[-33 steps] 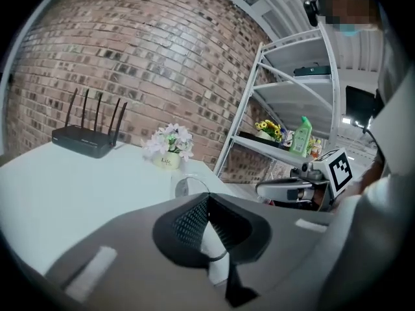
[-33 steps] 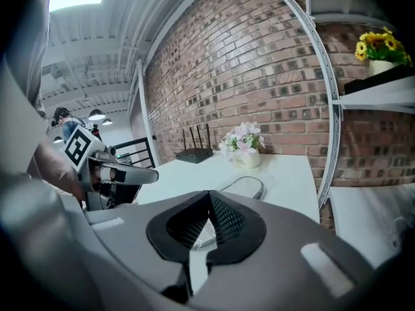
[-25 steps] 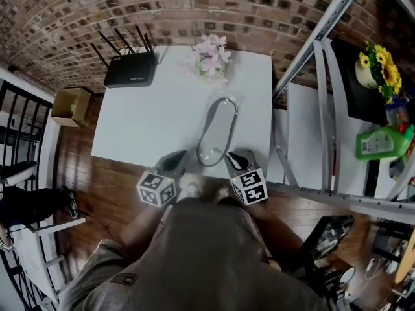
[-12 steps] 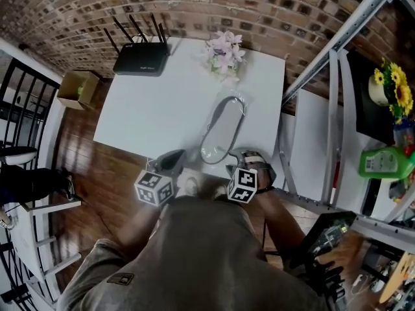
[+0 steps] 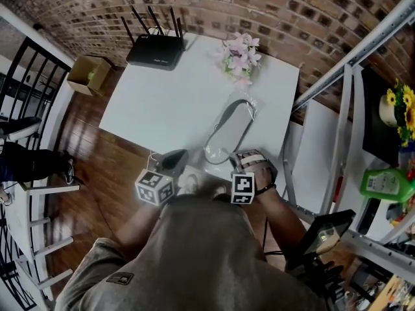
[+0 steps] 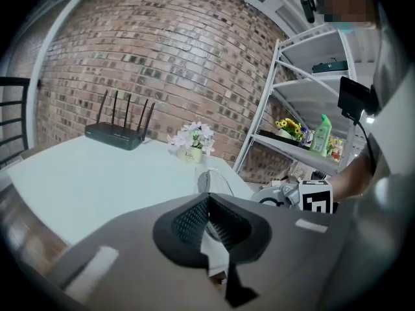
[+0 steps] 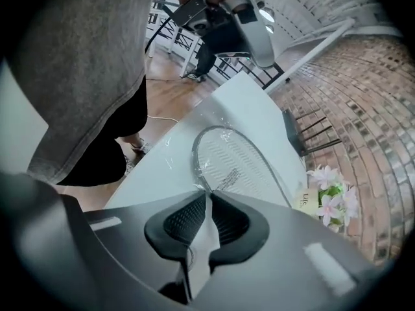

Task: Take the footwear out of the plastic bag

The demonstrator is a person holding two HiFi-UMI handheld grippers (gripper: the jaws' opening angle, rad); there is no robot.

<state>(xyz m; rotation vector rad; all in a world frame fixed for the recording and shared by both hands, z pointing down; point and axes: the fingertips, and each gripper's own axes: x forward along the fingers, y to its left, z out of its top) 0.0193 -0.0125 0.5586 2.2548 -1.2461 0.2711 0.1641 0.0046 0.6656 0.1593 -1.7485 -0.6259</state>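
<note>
The white table (image 5: 162, 109) carries every item listed. The clear plastic bag (image 5: 253, 101) lies on it directly ahead of the right gripper (image 7: 207, 199), with the footwear (image 7: 237, 164), a flat grey sole-shaped piece, inside the bag. The footwear's near end sits right at this gripper's tips and its length runs away from them. The right jaws have just been closing. They now stand at a narrow slit, with the tips pinched on the film at the bag's near edge. The left gripper (image 6: 206, 206) is fully closed with nothing between its jaws, and the bagged footwear lies ahead of it, slightly to its right and apart from it. A black router (image 5: 155, 49) stands far ahead of both grippers, and its label is too small to read. A small flower pot (image 7: 310, 203) beyond the bag's far end is marked "Life".
</note>
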